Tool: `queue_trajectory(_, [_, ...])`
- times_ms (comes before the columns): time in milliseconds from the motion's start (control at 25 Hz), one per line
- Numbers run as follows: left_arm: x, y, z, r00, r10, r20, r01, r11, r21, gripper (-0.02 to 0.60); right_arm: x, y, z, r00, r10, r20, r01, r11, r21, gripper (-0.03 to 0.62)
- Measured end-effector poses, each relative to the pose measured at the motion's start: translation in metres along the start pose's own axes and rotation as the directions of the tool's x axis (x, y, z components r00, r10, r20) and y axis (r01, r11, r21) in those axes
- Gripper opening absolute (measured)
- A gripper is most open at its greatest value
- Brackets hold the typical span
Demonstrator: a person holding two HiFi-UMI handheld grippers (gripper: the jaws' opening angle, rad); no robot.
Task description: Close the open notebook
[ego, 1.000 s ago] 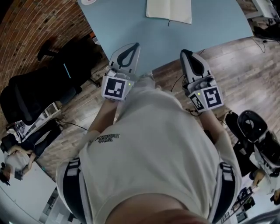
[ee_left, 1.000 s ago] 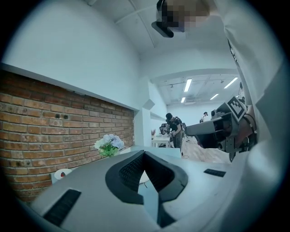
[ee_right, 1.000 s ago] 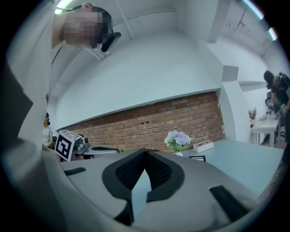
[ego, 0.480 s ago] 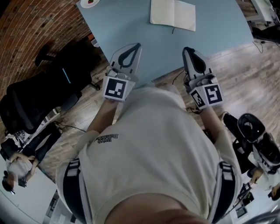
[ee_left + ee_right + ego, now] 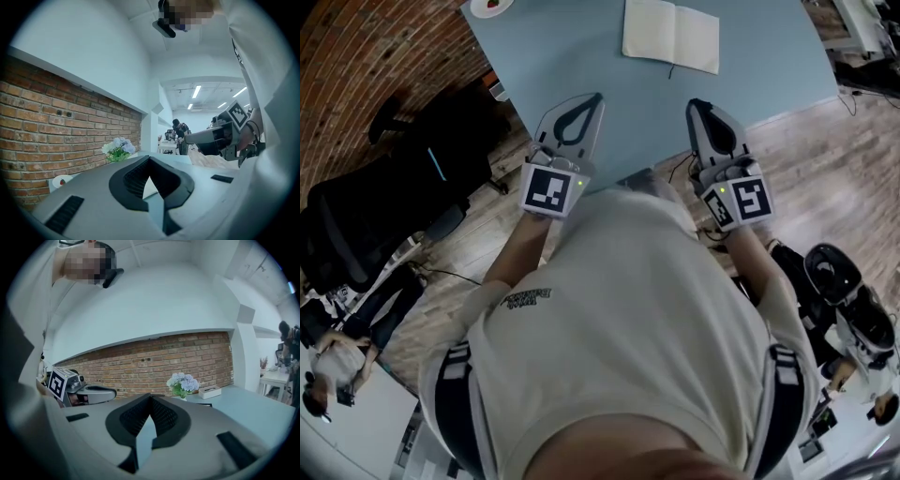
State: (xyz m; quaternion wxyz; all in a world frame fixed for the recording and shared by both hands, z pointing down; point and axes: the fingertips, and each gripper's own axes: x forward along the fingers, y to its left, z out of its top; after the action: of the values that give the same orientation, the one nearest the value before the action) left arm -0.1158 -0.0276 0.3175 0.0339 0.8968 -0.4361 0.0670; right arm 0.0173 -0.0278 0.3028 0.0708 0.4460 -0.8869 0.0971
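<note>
Left: my left tongs (image 5: 594,97) are pressed together with nothing between them, held over the near edge of the desk (image 5: 572,56). Centre: the notebook (image 5: 671,35) lies flat and open at the far side of the desk, pages up, well apart from both tongs. Right: my right tongs (image 5: 693,106) are likewise closed and empty, also over the near edge. By my reading none of the task is done — the approach, lifting one cover and folding it over all remain.
</note>
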Motion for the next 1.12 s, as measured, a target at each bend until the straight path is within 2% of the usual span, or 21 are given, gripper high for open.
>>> queue_trajectory(520, [0.023, 0.002, -0.014, 0.997, 0.052, -0.053, -0.053, 0.998, -0.028, 0.012, 0.023, -0.021, -0.013, 0.999, 0.045, -0.014, -0.045, 0.999, 0.006, 0.003])
queue_trajectory(760, [0.04, 0.011, -0.024, 0.995, 0.078, -0.058, -0.081, 0.996, -0.046, 0.012, 0.041, -0.036, -0.017, 0.997, 0.073, -0.036, -0.074, 0.997, -0.025, 0.003])
queue_trajectory(880, [0.055, 0.014, -0.033, 0.992, 0.088, -0.087, -0.092, 0.995, -0.041, 0.012, 0.053, -0.049, -0.022, 0.994, 0.093, -0.051, -0.095, 0.995, -0.03, 0.005])
queue_trajectory(1000, [0.073, 0.02, -0.042, 0.991, 0.098, -0.091, -0.1, 0.995, -0.024, 0.012, 0.07, -0.061, -0.03, 0.99, 0.114, -0.081, -0.117, 0.992, -0.036, 0.072])
queue_trajectory(1120, [0.089, 0.03, -0.058, 0.986, 0.105, -0.127, -0.11, 0.993, -0.035, 0.012, 0.091, -0.065, -0.044, 0.983, 0.132, -0.127, -0.137, 0.99, -0.029, 0.105])
